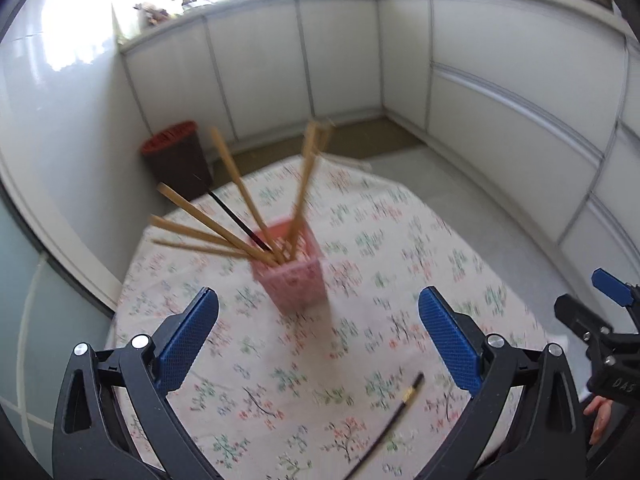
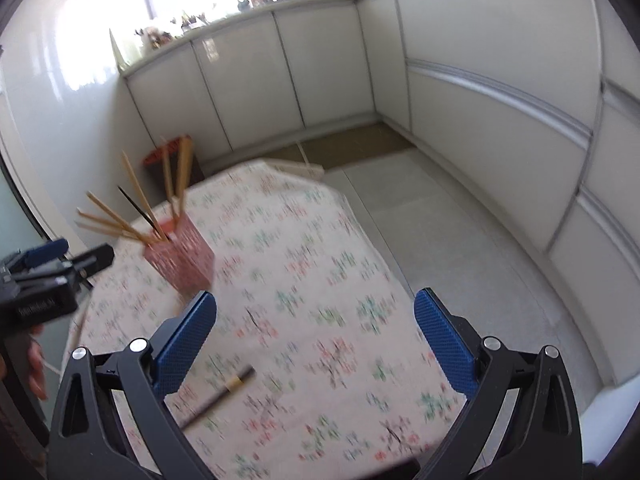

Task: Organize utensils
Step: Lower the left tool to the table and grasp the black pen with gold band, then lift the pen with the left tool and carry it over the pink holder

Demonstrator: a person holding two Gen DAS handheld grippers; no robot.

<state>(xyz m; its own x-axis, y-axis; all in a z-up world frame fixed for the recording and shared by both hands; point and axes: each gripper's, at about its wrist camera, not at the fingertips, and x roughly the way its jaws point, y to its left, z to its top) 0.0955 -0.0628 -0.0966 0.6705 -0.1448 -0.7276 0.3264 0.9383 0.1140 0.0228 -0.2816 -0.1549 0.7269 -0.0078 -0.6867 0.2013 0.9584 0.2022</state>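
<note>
From the left wrist, the left gripper (image 1: pixel 318 334) holds its fingers wide apart, empty, above the table (image 1: pixel 404 240). The pink holder (image 1: pixel 292 276) of chopsticks (image 1: pixel 236 184) stands mid-table; a dark chopstick (image 1: pixel 394 416) lies near the near edge.

From the right wrist, the right gripper (image 2: pixel 314 340) is likewise spread and empty; the holder (image 2: pixel 180 260) stands by the left edge, the dark chopstick (image 2: pixel 218 394) just beside the left finger.

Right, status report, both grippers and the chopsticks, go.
Left hand-held gripper open, empty. Right hand-held gripper open, empty. One black chopstick loose on the tablecloth; the rest stand in the pink holder. Nothing in the way.
</note>
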